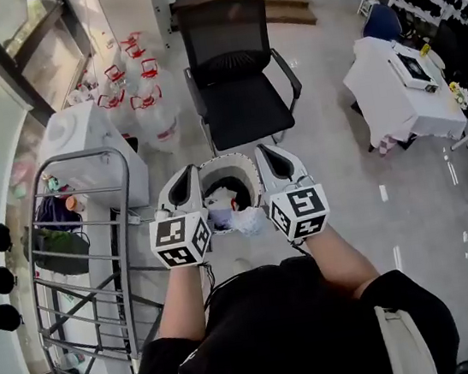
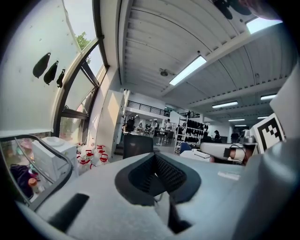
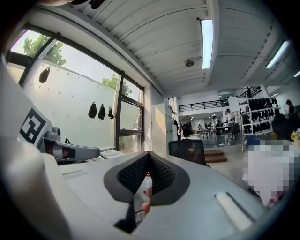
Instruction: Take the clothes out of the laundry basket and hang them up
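Left gripper [image 1: 189, 174]: your jaws are together with nothing clamped. The left gripper view [image 2: 155, 163] shows the black ribbed pads meeting with nothing between them.

Right gripper [image 1: 266, 151]: same, pads closed on each other and nothing held. In its own view [image 3: 147, 161] only a thin slit stays between the pads, with background showing through.

You hold both level, side by side and near each other. Each marker cube [image 1: 181, 239] [image 1: 300, 212] faces back at you. Each gripper also shows at the edge of the other's view.

The laundry basket [image 1: 227, 160] is on the floor below the tips, framed between the two grippers in the head view. The clothes [image 1: 237, 218] are in it, a light-coloured heap, and neither gripper touches them.

The black office chair [image 1: 236, 78] is ahead of the tips, just past the basket and facing you. The grey drying rack [image 1: 74, 155] is left of your left gripper with its bars bare here. A white box-shaped unit [image 1: 90, 146] is beside the rack, and clear jugs with red handles [image 1: 149, 107] are ahead-left on the floor. A table under a white cloth [image 1: 393, 90] stands well off to the right of your right gripper.
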A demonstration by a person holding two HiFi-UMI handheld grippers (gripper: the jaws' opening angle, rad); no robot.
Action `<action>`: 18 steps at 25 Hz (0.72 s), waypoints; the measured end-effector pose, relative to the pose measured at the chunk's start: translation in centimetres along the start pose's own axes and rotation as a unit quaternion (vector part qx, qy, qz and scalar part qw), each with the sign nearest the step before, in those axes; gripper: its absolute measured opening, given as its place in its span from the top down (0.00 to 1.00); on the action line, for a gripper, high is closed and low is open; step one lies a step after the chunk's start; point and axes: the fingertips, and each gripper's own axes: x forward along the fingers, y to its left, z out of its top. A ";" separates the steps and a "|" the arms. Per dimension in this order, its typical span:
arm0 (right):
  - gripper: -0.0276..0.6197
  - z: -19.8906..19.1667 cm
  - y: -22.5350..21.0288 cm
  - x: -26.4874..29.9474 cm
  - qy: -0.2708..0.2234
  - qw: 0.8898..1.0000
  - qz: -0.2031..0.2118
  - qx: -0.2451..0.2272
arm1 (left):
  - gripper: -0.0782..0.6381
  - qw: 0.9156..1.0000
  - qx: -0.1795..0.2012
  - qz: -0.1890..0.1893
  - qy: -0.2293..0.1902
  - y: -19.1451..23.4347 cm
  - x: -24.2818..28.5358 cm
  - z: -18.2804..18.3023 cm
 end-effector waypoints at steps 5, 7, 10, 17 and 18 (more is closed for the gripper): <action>0.94 -1.4 -0.4 2.4 0.014 1.000 0.012 0.008 | 0.88 1.000 -0.007 0.022 0.016 1.9 1.1 -1.1; 0.94 -1.6 -0.5 3.4 0.013 1.000 0.022 0.009 | 0.88 0.999 -0.005 0.034 0.016 2.5 1.5 -1.0; 0.94 -1.7 -0.8 5.2 0.010 0.999 0.039 0.010 | 0.88 0.998 -0.004 0.053 0.014 3.4 2.2 -0.9; 0.94 -1.2 -2.2 10.7 0.000 0.995 0.096 0.007 | 0.88 0.994 0.003 0.111 0.006 5.4 5.2 -0.5; 0.94 -1.1 -2.4 11.6 -0.001 0.994 0.106 0.006 | 0.88 0.993 0.002 0.121 0.004 5.8 5.8 -0.3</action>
